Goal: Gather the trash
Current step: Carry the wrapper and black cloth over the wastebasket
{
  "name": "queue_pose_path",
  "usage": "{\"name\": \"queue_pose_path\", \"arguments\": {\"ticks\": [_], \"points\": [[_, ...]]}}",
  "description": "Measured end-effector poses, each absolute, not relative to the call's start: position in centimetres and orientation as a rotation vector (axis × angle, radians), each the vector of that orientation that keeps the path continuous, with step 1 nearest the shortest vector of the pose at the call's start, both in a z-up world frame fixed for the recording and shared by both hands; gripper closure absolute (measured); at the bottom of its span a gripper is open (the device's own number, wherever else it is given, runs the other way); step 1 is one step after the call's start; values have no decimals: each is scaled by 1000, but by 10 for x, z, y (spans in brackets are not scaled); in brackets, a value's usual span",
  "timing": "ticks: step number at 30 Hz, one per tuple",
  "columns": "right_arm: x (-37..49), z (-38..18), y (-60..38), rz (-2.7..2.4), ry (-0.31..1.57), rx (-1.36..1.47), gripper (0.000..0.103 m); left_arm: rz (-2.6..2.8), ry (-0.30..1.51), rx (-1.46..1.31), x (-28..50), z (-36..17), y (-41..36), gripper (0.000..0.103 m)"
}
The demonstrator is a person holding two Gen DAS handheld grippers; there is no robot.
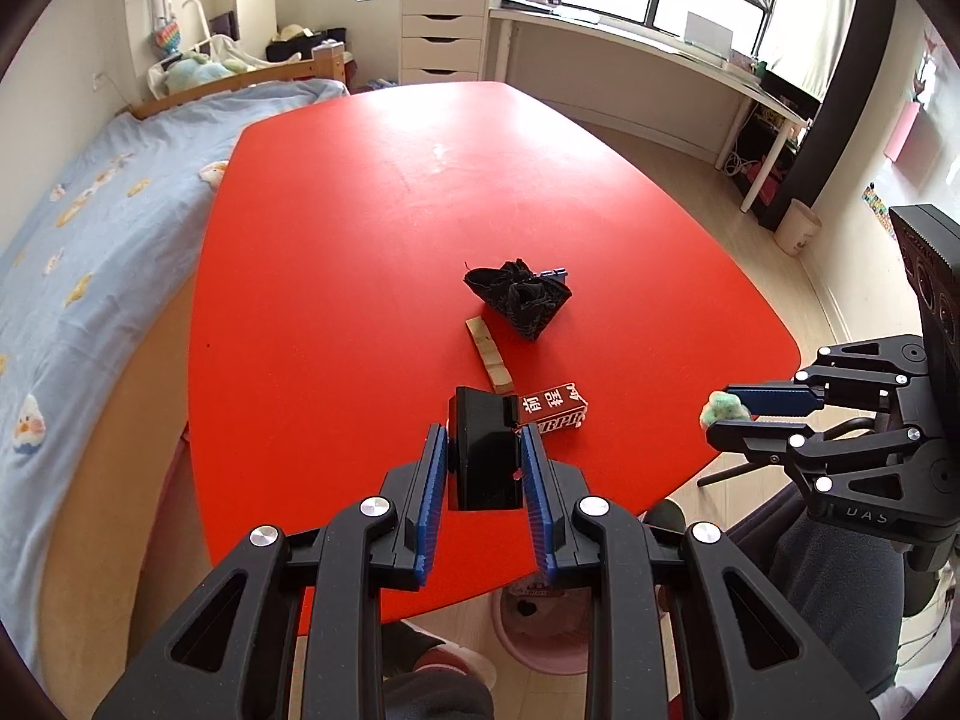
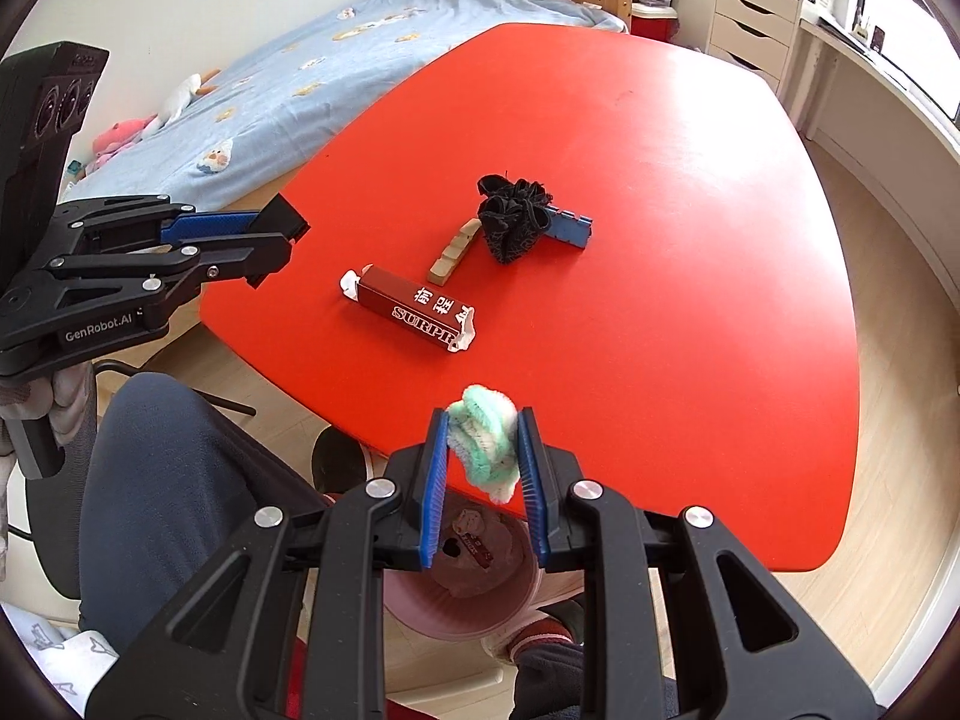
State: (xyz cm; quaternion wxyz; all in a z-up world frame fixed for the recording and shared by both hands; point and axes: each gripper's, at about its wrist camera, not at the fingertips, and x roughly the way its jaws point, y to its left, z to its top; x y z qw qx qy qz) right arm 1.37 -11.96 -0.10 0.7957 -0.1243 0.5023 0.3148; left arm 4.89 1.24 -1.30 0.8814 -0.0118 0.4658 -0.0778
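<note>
From where I sit, the big glossy red table (image 2: 600,138) carries what is left to collect, and the pink plastic waste bin (image 2: 462,600) stands on the floor under its near edge, right below my right gripper (image 2: 483,450). The largest loose piece is the dark red rectangular carton with white lettering (image 2: 411,309), lying flat near the near edge; I judge it light, stiff and a bit slick, best pinched across its narrow width at mid-length. Behind it sits the crumpled black fabric bundle (image 2: 510,219), soft and springy, so I would bite deep into its middle. Touching that bundle on one side is a small blue ridged plastic strip (image 2: 570,227), and on the other side, just beside it, a pale notched wooden stick (image 2: 453,255); both are rigid and thin, so I would take them across the short side. My left gripper (image 1: 483,456) has its jaws narrow, clamped on a small black rigid box (image 1: 483,462) held above the table. My right gripper's jaws are nearly closed, squeezing a fluffy mint-green and white wad (image 2: 487,441), very light and compressible, over the table's edge.
</note>
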Motion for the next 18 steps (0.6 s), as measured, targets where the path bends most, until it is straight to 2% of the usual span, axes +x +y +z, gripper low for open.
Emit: {"name": "queue_pose_path", "arguments": {"ticks": [18], "points": [[-55,26,-158,670,1022,-194,81,-225,954,-59,-21,-9,-20,78]]}}
